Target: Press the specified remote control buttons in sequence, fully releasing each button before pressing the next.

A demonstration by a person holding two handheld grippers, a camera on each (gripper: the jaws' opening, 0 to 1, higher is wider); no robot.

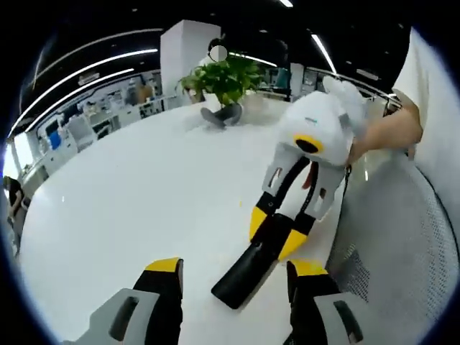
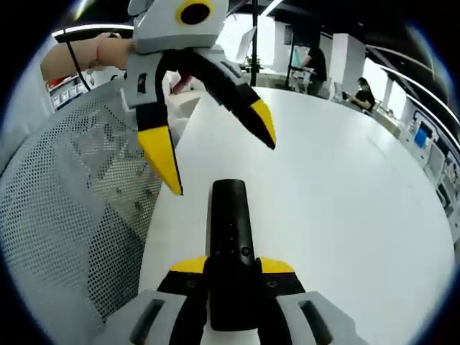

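A: Where's the remote (image 2: 231, 251)?
B: Clamped in the right claw (image 2: 231, 269), over the white tabletop (image 2: 345, 194).
A: And the left claw (image 1: 233, 277)?
B: Jaws apart; its view shows a potted plant (image 1: 224, 83).

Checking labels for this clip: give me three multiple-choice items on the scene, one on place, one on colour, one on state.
1. Where is the potted plant?
A. far side of the white table
B. on the mesh chair
C. on the floor

2. What colour is the remote control?
A. white
B. black
C. red

3. How is the left hand-held gripper?
A. shut on the remote
B. shut on the plant
C. open

Answers:
1 A: it stands at the table's far edge.
2 B: its body is black, clamped in the right hand-held gripper.
3 C: its jaws stand apart around bare table.
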